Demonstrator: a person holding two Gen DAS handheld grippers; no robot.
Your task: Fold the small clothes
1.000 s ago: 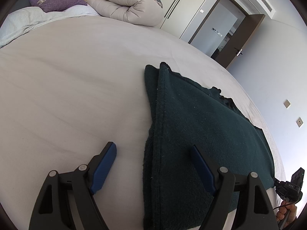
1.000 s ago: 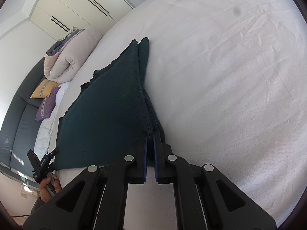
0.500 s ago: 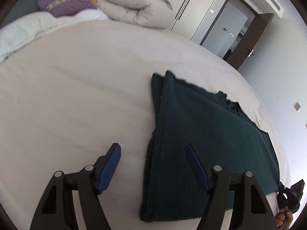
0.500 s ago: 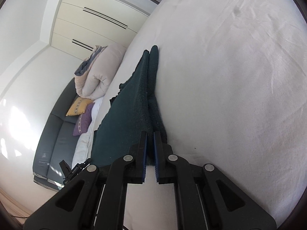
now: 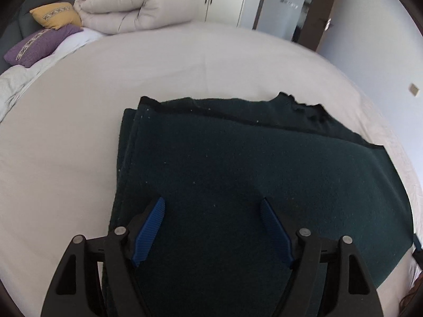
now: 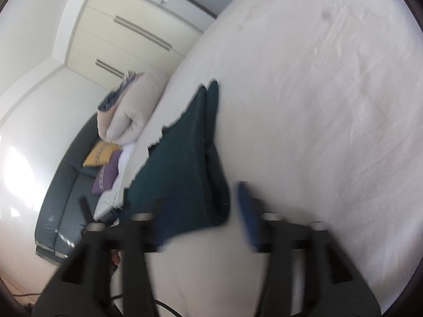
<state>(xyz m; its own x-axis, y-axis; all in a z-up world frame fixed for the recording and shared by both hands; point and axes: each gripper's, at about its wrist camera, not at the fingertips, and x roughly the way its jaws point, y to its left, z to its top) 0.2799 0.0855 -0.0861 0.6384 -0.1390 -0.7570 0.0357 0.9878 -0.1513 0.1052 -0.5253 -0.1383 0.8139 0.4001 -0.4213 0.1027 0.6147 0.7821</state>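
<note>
Dark green cloth (image 5: 264, 174) lies folded flat on the bed (image 5: 66, 137), layered edges showing at its far side; rolled duvet (image 5: 132, 5) & 2 cushions (image 5: 39, 45) sit well apart at the bed's far end. Left hand-held gripper (image 5: 212, 227) hangs over the cloth w/ jaws apart, nothing pinched. Right hand-held gripper (image 6: 198, 211), blurred, has just been opening: jaws now wide, cloth's near corner (image 6: 211, 211) lies betw. them but pads don't press it.

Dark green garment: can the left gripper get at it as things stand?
Probably yes. The left gripper hangs open right over the dark green garment, which lies folded flat on the bed with nothing covering it.
</note>
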